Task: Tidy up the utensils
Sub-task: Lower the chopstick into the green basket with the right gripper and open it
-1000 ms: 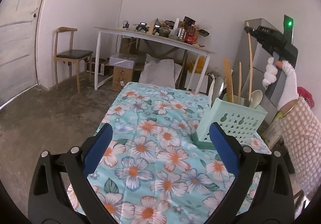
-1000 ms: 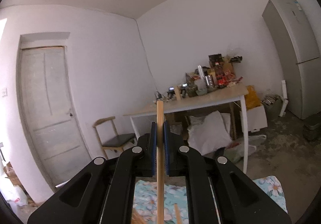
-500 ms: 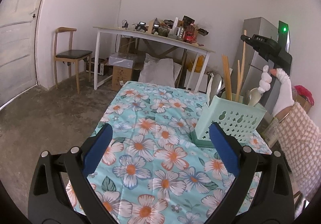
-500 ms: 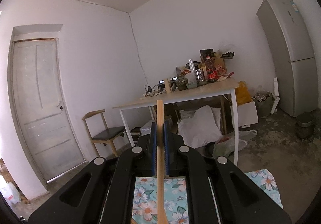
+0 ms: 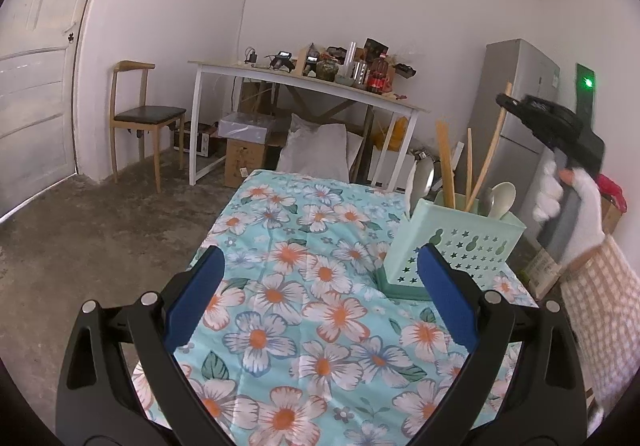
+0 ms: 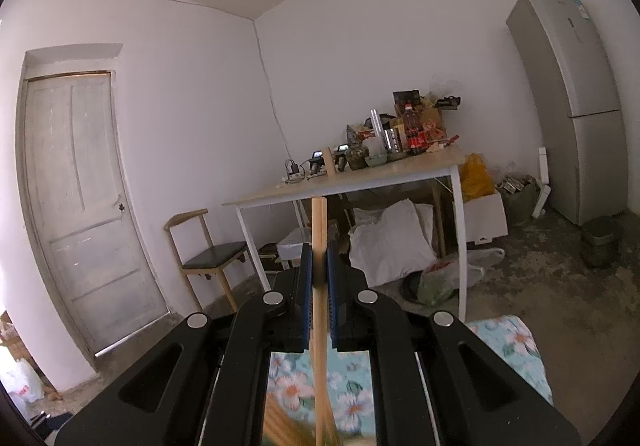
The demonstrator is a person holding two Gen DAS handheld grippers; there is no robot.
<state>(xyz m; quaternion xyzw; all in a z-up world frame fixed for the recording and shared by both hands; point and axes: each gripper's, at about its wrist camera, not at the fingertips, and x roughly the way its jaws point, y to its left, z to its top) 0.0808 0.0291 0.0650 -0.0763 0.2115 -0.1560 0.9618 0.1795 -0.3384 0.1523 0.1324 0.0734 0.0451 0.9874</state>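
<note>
A mint green utensil holder [image 5: 452, 246] stands on the floral tablecloth [image 5: 312, 302] at the right. It holds wooden sticks, a white spoon [image 5: 502, 198] and metal utensils. My right gripper [image 5: 505, 102] is above the holder, shut on the top of a long wooden utensil [image 5: 486, 162] whose lower end is inside the holder. In the right wrist view the right gripper [image 6: 319, 278] clamps the wooden handle [image 6: 319, 238], which runs upright between its pads. My left gripper [image 5: 320, 290] is open and empty, low over the cloth, left of the holder.
A white table [image 5: 304, 82] crowded with bottles and clutter stands at the back wall, with boxes and sacks beneath. A wooden chair [image 5: 140, 114] is left of it, a grey fridge [image 5: 516, 114] at the right, a door [image 6: 80, 198] at the far left.
My right gripper has come down and tilted with the wooden utensil, whose lower end now sits deeper in the holder. The left gripper has hardly moved.
</note>
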